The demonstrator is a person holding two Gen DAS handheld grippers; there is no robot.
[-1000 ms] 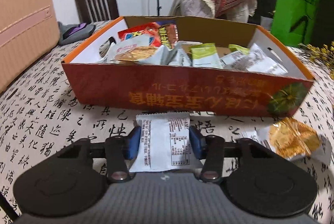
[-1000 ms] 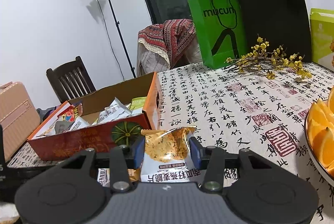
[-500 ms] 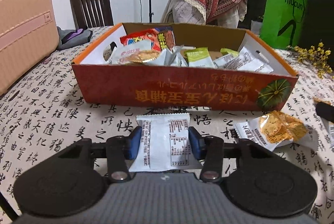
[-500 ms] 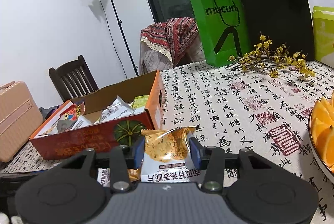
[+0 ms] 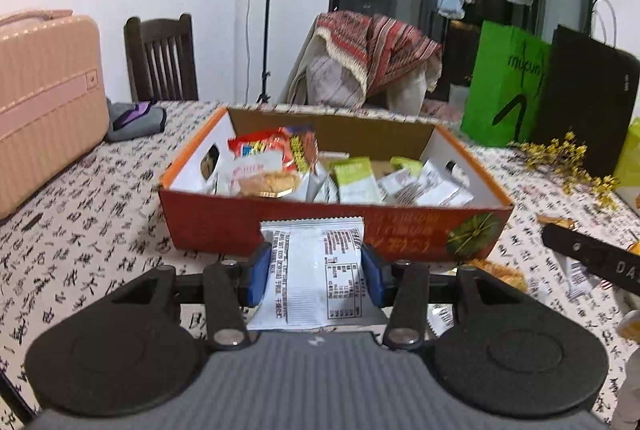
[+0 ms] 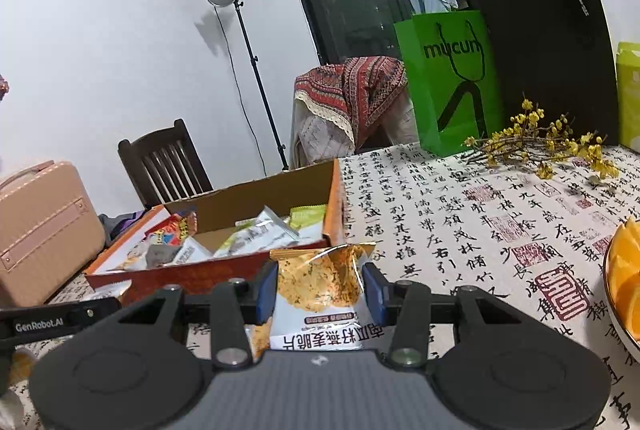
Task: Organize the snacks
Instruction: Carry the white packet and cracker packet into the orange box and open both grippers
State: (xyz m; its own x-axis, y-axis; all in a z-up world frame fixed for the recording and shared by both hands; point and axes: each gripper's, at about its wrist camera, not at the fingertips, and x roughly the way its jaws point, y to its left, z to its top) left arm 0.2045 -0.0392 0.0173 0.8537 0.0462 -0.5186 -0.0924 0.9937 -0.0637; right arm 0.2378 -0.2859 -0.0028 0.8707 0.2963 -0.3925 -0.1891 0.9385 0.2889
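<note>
Snack packets [image 5: 356, 181] in box [image 5: 224, 226] on table [image 5: 92, 213].

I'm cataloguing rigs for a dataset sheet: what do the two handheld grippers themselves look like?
Both match: the left gripper and the right gripper have blue pads on black fingers, black linkage bars with silver pivot pins, two round black discs and a ribbed grey body with a small white logo. The left one's side shows white "GenRobot.AI" lettering in the right wrist view. No cables or sleeves show.

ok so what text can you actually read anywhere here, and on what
"mucun": green paper bag
"GenRobot.AI": left gripper arm, right wrist view
"南瓜籽燕麦脆片", upside down: oat crisp packet in right gripper
White packet print, snack box lettering, tablecloth calligraphy: too blurred
</note>
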